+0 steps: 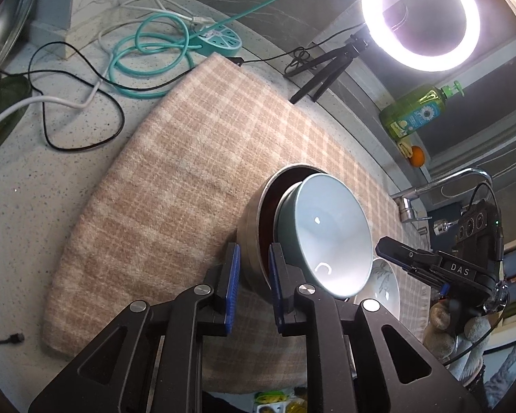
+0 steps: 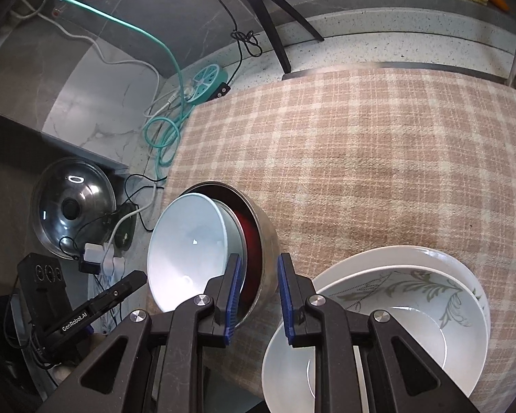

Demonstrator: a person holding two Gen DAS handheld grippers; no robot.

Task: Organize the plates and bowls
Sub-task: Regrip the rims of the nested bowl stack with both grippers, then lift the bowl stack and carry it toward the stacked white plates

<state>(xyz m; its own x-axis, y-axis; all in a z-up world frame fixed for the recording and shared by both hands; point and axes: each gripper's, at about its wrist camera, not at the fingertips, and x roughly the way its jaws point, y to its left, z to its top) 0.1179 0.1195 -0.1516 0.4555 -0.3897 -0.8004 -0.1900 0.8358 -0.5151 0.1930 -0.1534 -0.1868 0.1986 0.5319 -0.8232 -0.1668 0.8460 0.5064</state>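
The left gripper clamps the near wall of a steel bowl, its blue pads narrow on the rim, while the right gripper pinches the same bowl's opposite wall. A pale blue bowl leans tilted inside the steel one, above a dark red lining. Both sit on a checked cloth covering the speckled counter. Just beside them, a leaf-patterned bowl nests in stacked white dishes. A ring light glows behind.
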